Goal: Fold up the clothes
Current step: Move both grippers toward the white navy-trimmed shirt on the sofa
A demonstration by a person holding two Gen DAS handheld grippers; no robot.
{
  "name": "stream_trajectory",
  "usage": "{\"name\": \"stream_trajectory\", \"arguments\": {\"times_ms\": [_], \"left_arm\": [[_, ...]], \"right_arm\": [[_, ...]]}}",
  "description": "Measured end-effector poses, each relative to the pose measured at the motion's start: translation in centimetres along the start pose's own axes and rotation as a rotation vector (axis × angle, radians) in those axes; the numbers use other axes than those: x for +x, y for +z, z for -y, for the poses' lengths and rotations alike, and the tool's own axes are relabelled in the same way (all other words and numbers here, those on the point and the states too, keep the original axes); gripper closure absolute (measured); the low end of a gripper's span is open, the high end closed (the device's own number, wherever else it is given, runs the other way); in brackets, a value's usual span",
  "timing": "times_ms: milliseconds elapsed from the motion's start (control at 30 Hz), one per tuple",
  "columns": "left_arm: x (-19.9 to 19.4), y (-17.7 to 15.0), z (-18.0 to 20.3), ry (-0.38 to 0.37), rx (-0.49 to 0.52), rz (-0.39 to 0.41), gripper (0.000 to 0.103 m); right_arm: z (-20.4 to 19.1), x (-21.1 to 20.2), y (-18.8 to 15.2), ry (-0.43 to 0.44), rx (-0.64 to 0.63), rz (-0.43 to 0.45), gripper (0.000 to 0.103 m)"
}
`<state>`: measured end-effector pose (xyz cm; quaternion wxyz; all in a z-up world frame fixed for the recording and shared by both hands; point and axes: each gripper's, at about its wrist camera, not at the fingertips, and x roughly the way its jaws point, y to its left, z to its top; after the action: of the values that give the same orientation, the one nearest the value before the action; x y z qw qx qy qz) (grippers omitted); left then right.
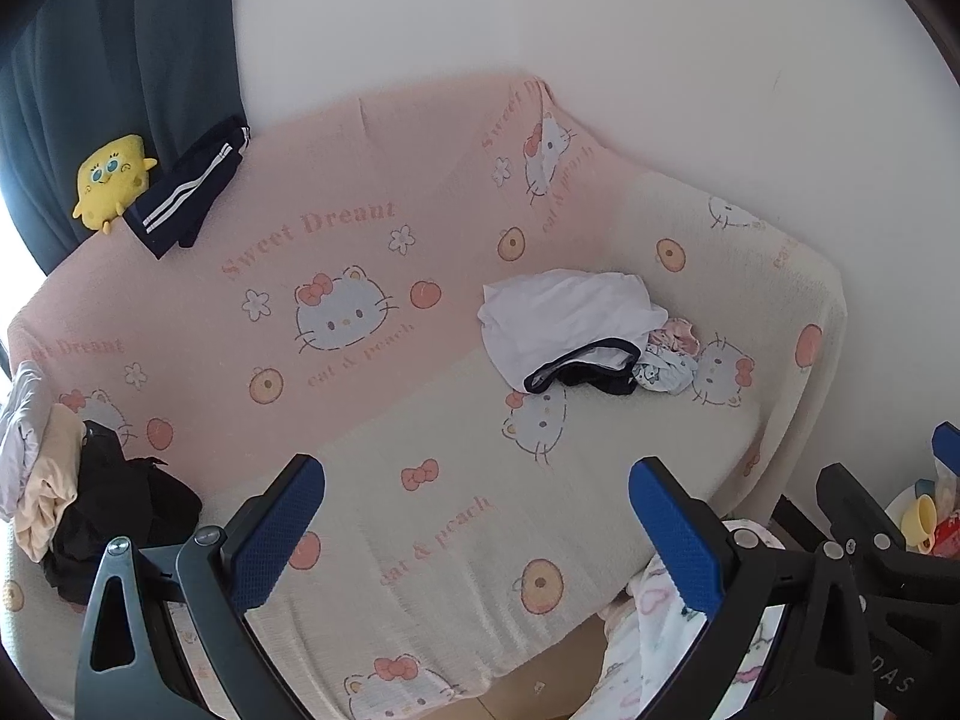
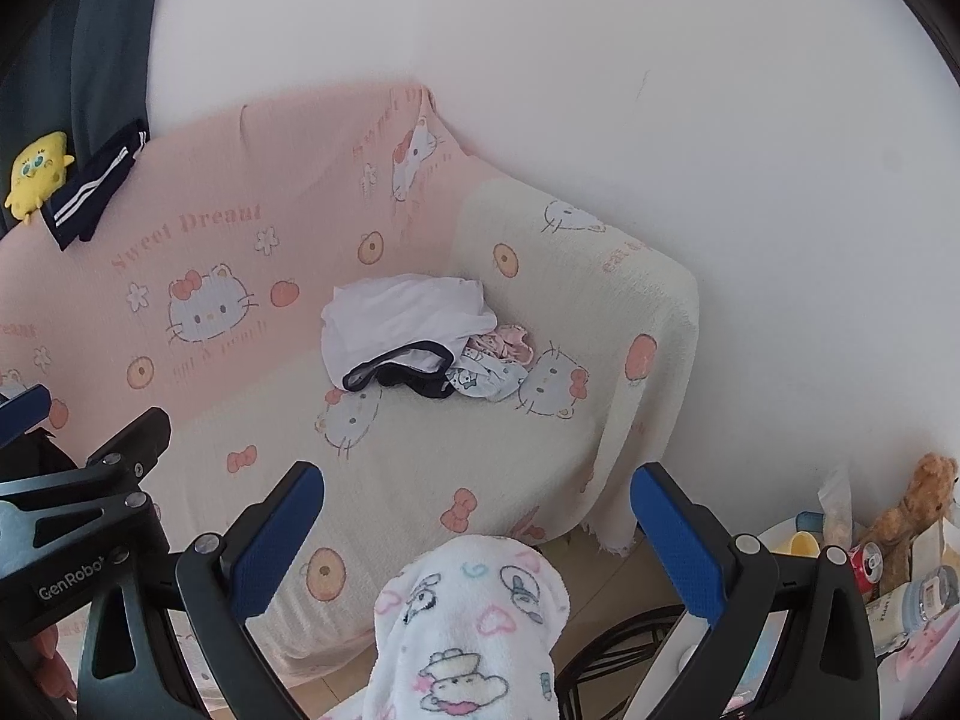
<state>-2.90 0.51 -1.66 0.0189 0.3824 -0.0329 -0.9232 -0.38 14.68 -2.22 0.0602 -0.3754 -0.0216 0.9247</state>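
Left wrist: both grippers (image 1: 477, 531) (image 2: 477, 534) gape empty; perhaps 2 clothes heaps (image 1: 576, 324) flank the sofa (image 1: 420, 510).

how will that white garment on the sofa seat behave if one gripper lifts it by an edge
Probably floppy: the white garment lies rumpled in soft folds, so it would likely sag and hang from the pinch. It looks thin, so probably light. Its lower edge lies against the dark garment, which may drag along.
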Motion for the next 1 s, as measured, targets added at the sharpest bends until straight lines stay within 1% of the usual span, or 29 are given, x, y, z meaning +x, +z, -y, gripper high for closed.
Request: {"name": "stream_trajectory", "arguments": {"times_ms": [133, 267, 467, 767, 900, 1000], "left_arm": [[1.5, 0.1, -0.1, 0.000, -0.001, -0.023, 0.000], [2.9, 0.2, -0.1, 0.001, -0.005, -0.039, 0.000], [5.1, 0.1, 0.1, -0.027, -0.017, -0.060, 0.000], [8.1, 0.1, 0.3, -0.036, 0.000, -0.082, 0.000], [8.8, 0.4, 0.2, -0.037, -0.010, -0.054, 0.000], [9.2, 0.6, -0.1, -0.052, -0.023, -0.029, 0.000]], "right_arm": [[0.0, 0.9, -0.3, 0.004, 0.000, -0.028, 0.001], [0.0, 2.7, -0.1, 0.018, 0.002, -0.059, 0.001], [-0.2, 4.8, -0.1, 0.036, 0.000, -0.101, 0.001], [0.0, 8.1, 0.4, 0.032, 0.013, -0.158, 0.001], [-0.1, 9.3, 0.8, 0.051, 0.011, -0.169, 0.001], [-0.4, 10.2, 1.1, 0.056, 0.001, -0.169, 0.001]]}}
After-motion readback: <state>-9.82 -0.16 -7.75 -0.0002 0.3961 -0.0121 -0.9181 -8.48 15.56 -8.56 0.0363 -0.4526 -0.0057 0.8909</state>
